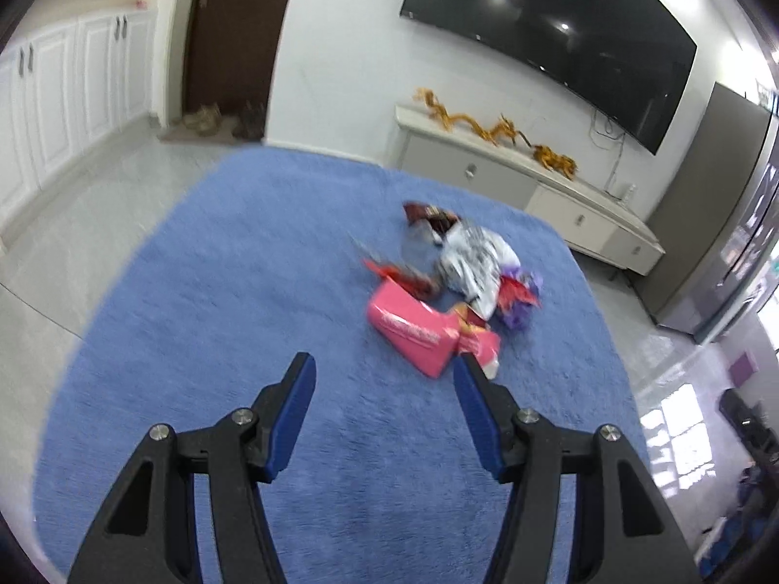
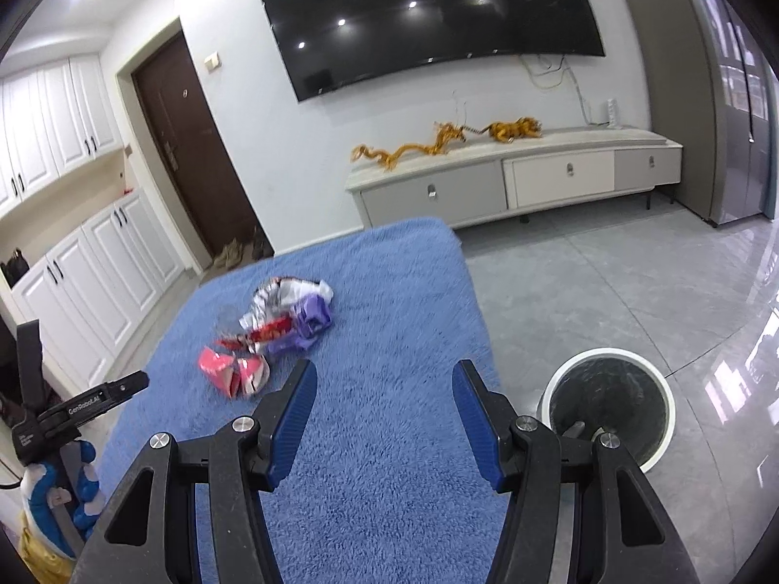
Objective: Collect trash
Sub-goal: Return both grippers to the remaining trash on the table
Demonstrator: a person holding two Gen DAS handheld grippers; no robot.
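Note:
A heap of crumpled wrappers lies on a blue fluffy cloth (image 1: 243, 292) (image 2: 389, 292). In it are a pink packet (image 1: 414, 336) (image 2: 229, 370), a silver-white wrapper (image 1: 472, 263) (image 2: 282, 297), a purple wrapper (image 2: 311, 316) and a dark red one (image 1: 428, 214). My left gripper (image 1: 384, 370) stands open just short of the pink packet, nothing between its blue pads. My right gripper (image 2: 384, 374) is open over bare cloth, to the right of the heap. The left gripper's body (image 2: 73, 413) shows at the left edge of the right wrist view.
A white-rimmed bin (image 2: 608, 404) with a dark liner stands on the grey tiled floor right of the cloth. Behind are a low TV cabinet (image 2: 535, 180) with golden dragon ornaments, a wall TV (image 2: 428, 14), a brown door (image 2: 194, 146) and white cupboards (image 2: 97, 282).

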